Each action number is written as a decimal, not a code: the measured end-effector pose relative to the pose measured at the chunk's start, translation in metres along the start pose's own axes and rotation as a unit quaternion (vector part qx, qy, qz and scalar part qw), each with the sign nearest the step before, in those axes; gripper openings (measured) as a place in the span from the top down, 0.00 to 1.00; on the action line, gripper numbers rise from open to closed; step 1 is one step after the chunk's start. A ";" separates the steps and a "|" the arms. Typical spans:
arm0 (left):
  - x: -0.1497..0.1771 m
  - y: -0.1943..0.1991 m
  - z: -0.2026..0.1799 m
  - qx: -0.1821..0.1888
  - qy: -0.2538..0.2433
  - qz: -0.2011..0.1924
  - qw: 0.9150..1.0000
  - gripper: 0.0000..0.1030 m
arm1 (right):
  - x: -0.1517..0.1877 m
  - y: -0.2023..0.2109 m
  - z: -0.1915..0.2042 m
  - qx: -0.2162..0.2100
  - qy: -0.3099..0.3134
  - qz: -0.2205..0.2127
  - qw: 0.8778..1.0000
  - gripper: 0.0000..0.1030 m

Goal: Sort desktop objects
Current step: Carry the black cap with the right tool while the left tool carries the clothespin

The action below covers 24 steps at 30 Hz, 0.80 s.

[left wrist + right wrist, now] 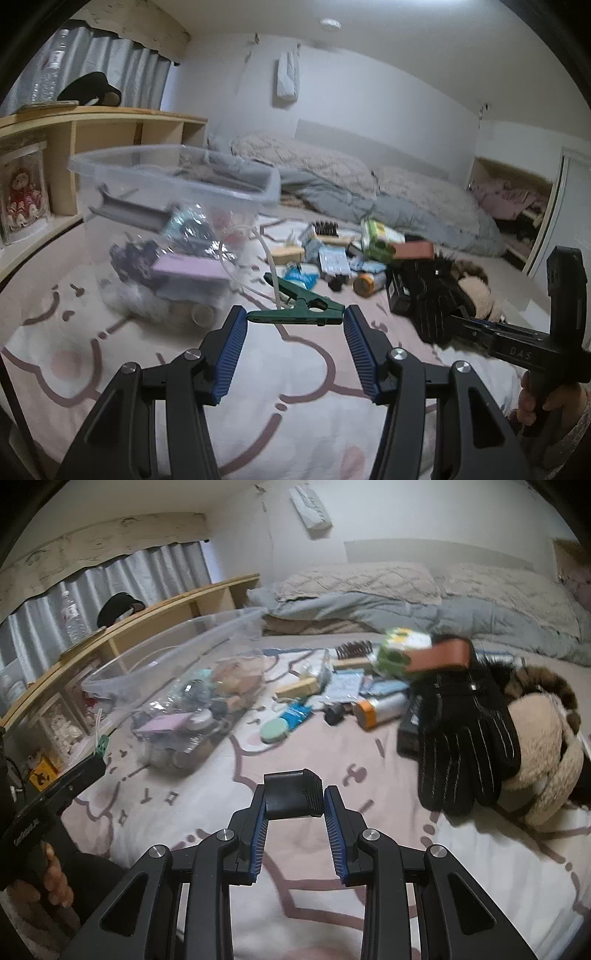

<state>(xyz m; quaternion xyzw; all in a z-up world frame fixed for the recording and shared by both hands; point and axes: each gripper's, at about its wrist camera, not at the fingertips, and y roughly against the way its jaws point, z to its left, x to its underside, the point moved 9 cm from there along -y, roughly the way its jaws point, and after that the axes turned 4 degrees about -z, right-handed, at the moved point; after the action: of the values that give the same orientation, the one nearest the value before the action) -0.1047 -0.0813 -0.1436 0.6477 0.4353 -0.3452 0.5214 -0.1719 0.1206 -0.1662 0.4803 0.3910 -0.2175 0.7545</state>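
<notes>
My left gripper (295, 316) is shut on a dark green clip (295, 309), which lies crosswise between the blue pads (236, 332) above the pink blanket. A white cord hangs behind the clip. My right gripper (296, 794) is shut on a small black ribbed plastic piece (291, 794), also lifted off the blanket. A clear plastic bin (173, 173) stands tilted ahead to the left, with a purple box (188, 271) and several small things inside. In the right wrist view the bin (177, 635) is at left, and the left gripper's tip carries the green clip (101, 744).
A pile of loose items lies ahead: a brush (352, 650), a green box (399, 653), a brown case (439, 657), an orange-capped bottle (376, 709), a black glove (465, 738) and a furry plush (543, 746). A wooden shelf (110, 122) runs along the left; grey bedding lies behind.
</notes>
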 end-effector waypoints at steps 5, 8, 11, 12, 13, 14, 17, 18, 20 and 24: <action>-0.018 0.014 0.022 0.004 0.017 -0.016 1.000 0.47 | -0.024 0.019 0.029 -0.010 0.012 -0.020 1.000 0.70; -0.031 0.021 0.034 0.000 0.019 -0.029 0.999 0.47 | -0.038 0.029 0.048 -0.015 0.022 -0.031 0.999 0.70; -0.047 0.030 0.045 -0.003 0.015 -0.045 0.999 0.47 | -0.051 0.034 0.067 -0.007 0.040 -0.035 0.999 0.70; -0.053 0.032 0.050 -0.007 0.013 -0.051 0.999 0.47 | -0.053 0.035 0.072 -0.008 0.044 -0.036 0.998 0.70; -0.057 0.034 0.054 -0.011 0.012 -0.054 0.998 0.47 | -0.057 0.035 0.078 -0.011 0.047 -0.038 0.998 0.70; -0.063 0.035 0.058 -0.016 0.011 -0.057 0.998 0.47 | -0.060 0.035 0.084 -0.015 0.050 -0.039 0.998 0.70; -0.077 0.037 0.072 -0.024 0.016 -0.063 0.998 0.47 | -0.070 0.034 0.103 -0.026 0.059 -0.042 0.997 0.70; -0.082 0.037 0.076 -0.025 0.018 -0.065 0.997 0.47 | -0.074 0.033 0.109 -0.030 0.063 -0.043 0.997 0.70; -0.094 0.038 0.084 -0.028 0.021 -0.072 0.997 0.47 | -0.082 0.031 0.122 -0.041 0.070 -0.045 0.996 0.70; -0.117 0.035 0.099 -0.039 0.023 -0.080 0.996 0.47 | -0.103 0.024 0.144 -0.059 0.079 -0.053 0.994 0.70</action>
<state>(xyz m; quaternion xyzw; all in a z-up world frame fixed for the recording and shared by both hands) -0.1166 -0.2044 -0.0464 0.5978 0.5106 -0.3540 0.5067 -0.1623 -0.0026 -0.0372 0.4291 0.4867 -0.1944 0.7357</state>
